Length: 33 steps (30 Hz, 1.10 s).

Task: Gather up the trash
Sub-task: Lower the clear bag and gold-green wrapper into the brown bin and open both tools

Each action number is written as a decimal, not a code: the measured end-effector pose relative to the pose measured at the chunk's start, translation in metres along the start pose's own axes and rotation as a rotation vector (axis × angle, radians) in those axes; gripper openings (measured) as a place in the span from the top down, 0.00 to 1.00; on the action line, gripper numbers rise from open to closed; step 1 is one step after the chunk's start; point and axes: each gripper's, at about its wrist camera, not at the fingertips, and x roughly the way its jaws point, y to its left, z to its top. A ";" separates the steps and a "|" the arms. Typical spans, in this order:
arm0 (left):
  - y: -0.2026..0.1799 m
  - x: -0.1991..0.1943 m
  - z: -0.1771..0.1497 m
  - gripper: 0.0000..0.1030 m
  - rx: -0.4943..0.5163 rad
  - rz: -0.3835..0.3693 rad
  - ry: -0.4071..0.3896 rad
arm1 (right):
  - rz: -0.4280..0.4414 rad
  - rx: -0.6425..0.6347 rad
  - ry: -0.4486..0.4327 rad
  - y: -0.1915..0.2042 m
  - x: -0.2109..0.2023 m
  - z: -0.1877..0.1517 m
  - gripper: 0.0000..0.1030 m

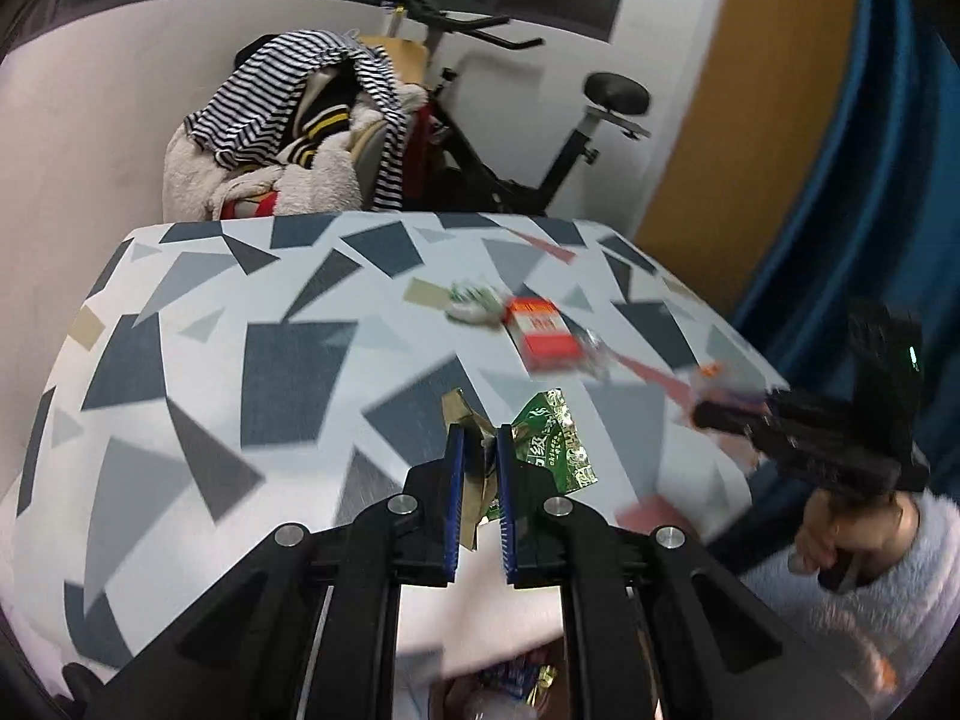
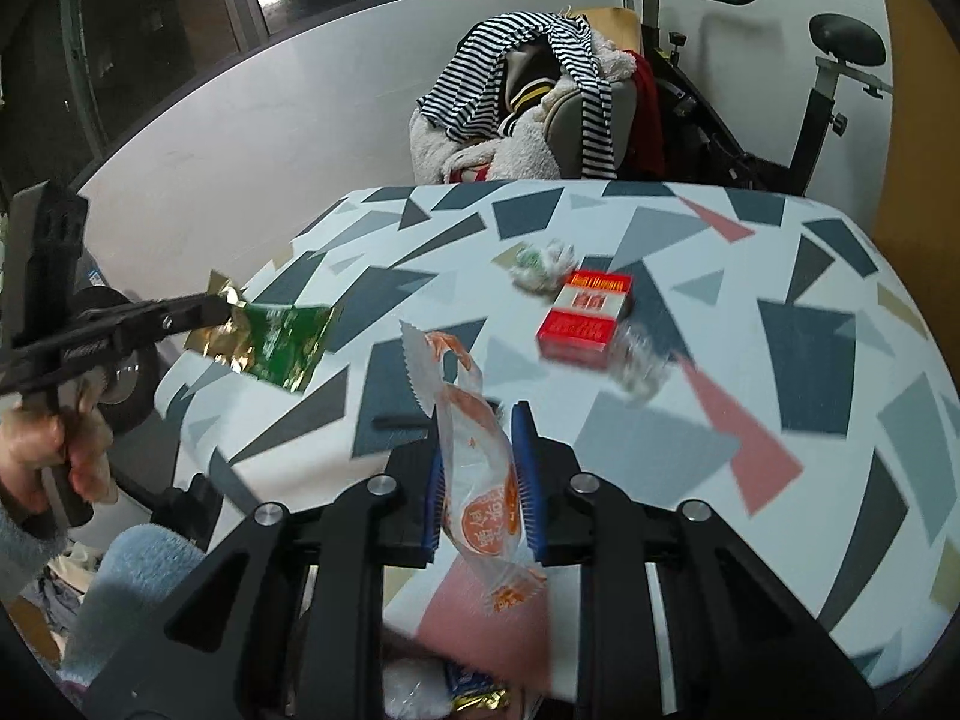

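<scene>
At the near left edge of the table [image 2: 840, 396], the left gripper [image 1: 480, 468] has its jaws clamped on a green-and-gold foil wrapper [image 1: 555, 444], which in the right wrist view hangs flat off the jaw tips, its long axis running straight on from the fingers out over the table edge. Just right of it, the right gripper [image 2: 477, 480] has its jaws closed on a clear orange-printed wrapper [image 2: 474, 456], long axis lying along the fingers, serrated end pointing away and up, the other end drooping below the jaws. Beneath both grippers, at the bottom of each view, lies a heap of collected wrappers [image 2: 480, 687], likely the bin, though its rim is hidden; so the drop point sits directly below and slightly toward the person from both loads, and a release should suffice. Farther right on the table, untouched, lie a crumpled white-green wrapper [image 2: 540, 261], a red cigarette pack [image 2: 585, 318] with its long axis pointing away, and crinkled clear film [image 2: 639, 369] touching the pack's near right corner. These lie nearer the right gripper.
</scene>
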 end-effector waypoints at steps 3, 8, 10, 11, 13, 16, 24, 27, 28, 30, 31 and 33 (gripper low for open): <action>-0.017 -0.011 -0.029 0.90 0.034 -0.006 0.017 | 0.008 0.008 0.003 0.007 -0.008 -0.016 0.77; -0.044 -0.017 -0.084 0.90 0.084 -0.025 0.067 | 0.014 0.023 0.015 0.018 -0.020 -0.046 0.77; -0.053 -0.014 -0.103 0.90 0.117 -0.025 0.097 | 0.016 0.034 0.021 0.019 -0.022 -0.053 0.77; -0.058 -0.012 -0.112 0.90 0.138 -0.021 0.108 | 0.017 0.039 0.023 0.019 -0.023 -0.056 0.77; -0.066 -0.008 -0.127 0.90 0.166 -0.019 0.132 | 0.018 0.050 0.032 0.020 -0.025 -0.064 0.77; -0.068 0.001 -0.143 0.89 0.156 -0.029 0.169 | 0.021 0.060 0.041 0.022 -0.027 -0.075 0.77; -0.060 0.016 -0.157 0.80 0.082 -0.055 0.222 | 0.019 0.066 0.056 0.023 -0.029 -0.086 0.77; -0.057 0.009 -0.153 0.36 0.049 -0.069 0.176 | 0.022 0.059 0.060 0.025 -0.029 -0.089 0.77; -0.057 0.005 -0.150 0.35 0.039 -0.068 0.151 | 0.039 0.061 0.063 0.026 -0.027 -0.092 0.77; -0.056 -0.001 -0.144 0.33 0.027 -0.060 0.126 | 0.049 0.063 0.066 0.027 -0.026 -0.093 0.77; -0.056 -0.005 -0.142 0.29 0.028 -0.041 0.110 | 0.051 0.060 0.077 0.029 -0.023 -0.097 0.77; -0.055 -0.014 -0.137 0.23 0.028 0.002 0.065 | 0.053 0.054 0.090 0.033 -0.018 -0.101 0.77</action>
